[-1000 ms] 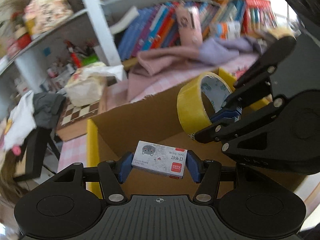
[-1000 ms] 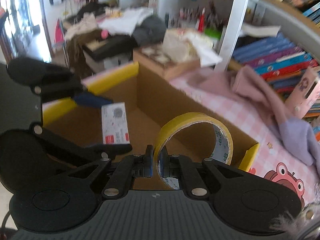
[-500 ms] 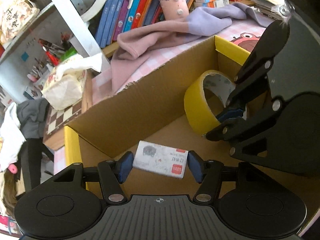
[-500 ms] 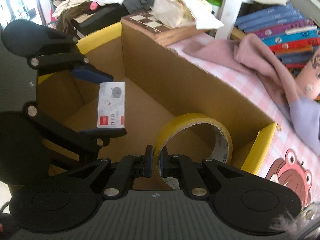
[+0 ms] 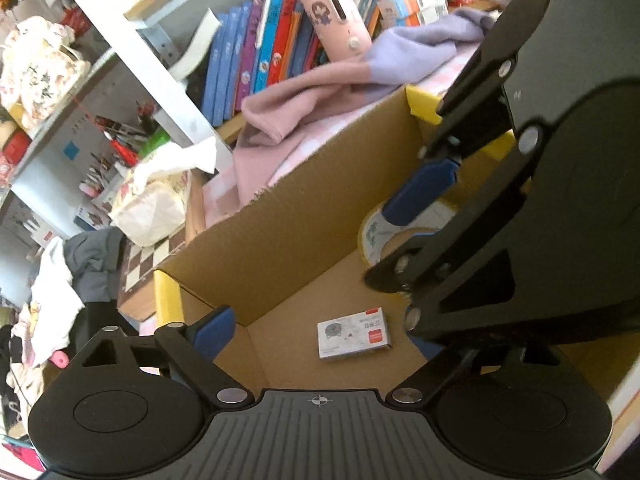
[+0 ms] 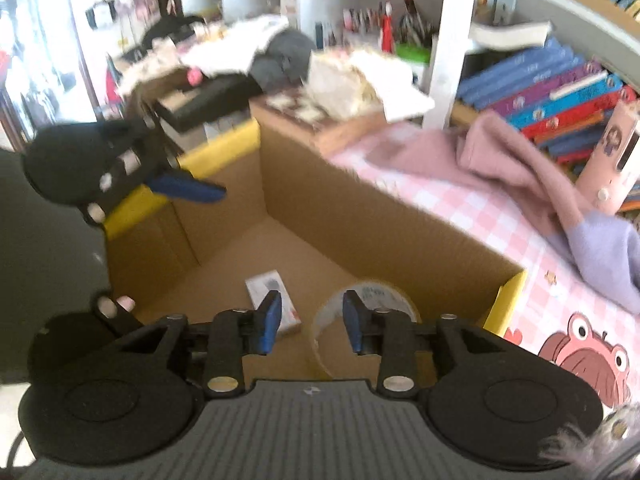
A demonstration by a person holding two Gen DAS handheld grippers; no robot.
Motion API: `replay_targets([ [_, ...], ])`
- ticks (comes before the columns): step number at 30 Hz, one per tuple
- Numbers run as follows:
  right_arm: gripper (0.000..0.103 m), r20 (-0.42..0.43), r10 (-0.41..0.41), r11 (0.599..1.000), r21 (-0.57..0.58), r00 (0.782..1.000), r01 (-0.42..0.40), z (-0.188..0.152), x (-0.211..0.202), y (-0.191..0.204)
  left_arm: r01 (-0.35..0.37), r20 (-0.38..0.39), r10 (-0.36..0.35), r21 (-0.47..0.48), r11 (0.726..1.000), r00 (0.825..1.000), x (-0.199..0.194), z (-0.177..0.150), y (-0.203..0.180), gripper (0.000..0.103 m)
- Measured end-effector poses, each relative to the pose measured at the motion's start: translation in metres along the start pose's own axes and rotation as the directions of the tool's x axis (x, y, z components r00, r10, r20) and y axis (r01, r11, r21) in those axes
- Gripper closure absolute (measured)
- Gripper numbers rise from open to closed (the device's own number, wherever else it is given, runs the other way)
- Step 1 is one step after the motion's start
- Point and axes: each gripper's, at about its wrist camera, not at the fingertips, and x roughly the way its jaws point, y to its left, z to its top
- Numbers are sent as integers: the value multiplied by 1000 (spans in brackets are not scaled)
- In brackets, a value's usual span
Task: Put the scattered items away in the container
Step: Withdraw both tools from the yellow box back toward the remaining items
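Both tongs angled down into cardboard box (image 5: 304, 216): left tongs (image 5: 320, 336) and right tongs (image 6: 310, 322) opening, empty; staple box (image 5: 354, 333) and tape roll (image 6: 372, 300) on box floor.

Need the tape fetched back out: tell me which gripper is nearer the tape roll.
Right. The right gripper, jaws opening, hangs just over the tape roll on the box floor; the left gripper, also opening, is above the small packet, farther off.

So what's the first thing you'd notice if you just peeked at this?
Probably the big cardboard box with yellow edges, filling the middle. On its floor lie a small white staple box and a roll of yellow tape. Both black grippers hang over it, jaws opening, nothing between them.
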Motion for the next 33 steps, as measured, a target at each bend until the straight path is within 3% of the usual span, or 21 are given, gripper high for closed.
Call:
replay_targets([
  [8, 62, 148, -87, 994, 84, 985, 75, -5, -54, 13, -46, 128, 56, -80, 996, 990, -55, -6, 1, 4],
  [12, 54, 225, -149, 983, 139, 963, 120, -19, -86, 19, -58, 174, 84, -148, 987, 981, -83, -16, 0, 2],
  [16, 52, 280, -221, 968, 181, 934, 175, -35, -112, 27, -49, 208, 99, -233, 971, 973, -109, -29, 0, 2],
  [29, 48, 360, -368, 918, 284, 857, 275, -93, -176, 71, -92, 221, 197, -408, 908, 955, -180, -81, -21, 2],
  [33, 41, 363, -421, 894, 320, 831, 314, -117, -190, 84, -100, 214, 216, -450, 887, 953, -194, -93, -31, 2],
])
